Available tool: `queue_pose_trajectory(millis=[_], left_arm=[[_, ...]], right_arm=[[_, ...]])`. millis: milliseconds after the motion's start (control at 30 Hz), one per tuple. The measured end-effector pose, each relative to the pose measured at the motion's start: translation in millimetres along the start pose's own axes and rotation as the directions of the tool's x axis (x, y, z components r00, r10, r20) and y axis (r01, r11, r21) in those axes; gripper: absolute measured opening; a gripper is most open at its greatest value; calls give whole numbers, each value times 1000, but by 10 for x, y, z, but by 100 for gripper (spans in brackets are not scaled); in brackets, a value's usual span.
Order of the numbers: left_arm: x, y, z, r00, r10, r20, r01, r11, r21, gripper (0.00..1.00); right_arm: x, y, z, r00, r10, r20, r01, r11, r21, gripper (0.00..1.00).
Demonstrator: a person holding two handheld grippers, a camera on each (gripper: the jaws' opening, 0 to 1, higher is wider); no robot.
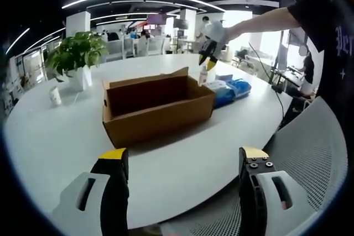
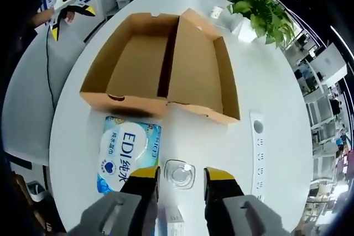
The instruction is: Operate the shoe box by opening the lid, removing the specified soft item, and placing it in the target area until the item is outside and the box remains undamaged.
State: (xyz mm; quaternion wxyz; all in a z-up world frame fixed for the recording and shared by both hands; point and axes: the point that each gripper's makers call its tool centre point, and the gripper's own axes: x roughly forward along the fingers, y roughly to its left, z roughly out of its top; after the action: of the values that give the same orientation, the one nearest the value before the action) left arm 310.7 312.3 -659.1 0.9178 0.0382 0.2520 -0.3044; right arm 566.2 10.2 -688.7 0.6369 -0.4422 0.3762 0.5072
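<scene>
Tissue pack [image 2: 128,153] half behind right tongs [image 2: 181,176]

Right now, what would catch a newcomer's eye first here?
The open cardboard shoe box in the middle of the white table, lid folded back and nothing visible inside. A blue-and-white soft pack lies on the table just outside it, beside the right gripper, which hangs open over a small clear cup.

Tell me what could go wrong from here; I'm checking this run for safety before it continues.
The right gripper hangs open right above a clear glass, so lowering it could knock that over. The tissue pack touches the open shoe box, so a careless pull might drag or dent its wall.
</scene>
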Motion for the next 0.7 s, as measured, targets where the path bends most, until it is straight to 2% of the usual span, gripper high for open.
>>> queue_pose_trajectory(millis=[233,400,600,700], left_arm=[[0,-9,9,1000,-4,3,4,1000,1,82],[-18,43,45,1000,24,18,-24,1000,13,82],[-13,66,21,999,41,-6,-41,999,24,81],[-20,91,17,999,49,-16,-49,999,14,80]], right_arm=[[-13,-17,37,1000,-14,20,14,999,30,34],[-37,-61,93,998,-33,47,29,997,73,36],[-55,-115,165,995,-60,84,49,991,121,41],[-62,-129,166,995,-68,78,58,990,132,42]])
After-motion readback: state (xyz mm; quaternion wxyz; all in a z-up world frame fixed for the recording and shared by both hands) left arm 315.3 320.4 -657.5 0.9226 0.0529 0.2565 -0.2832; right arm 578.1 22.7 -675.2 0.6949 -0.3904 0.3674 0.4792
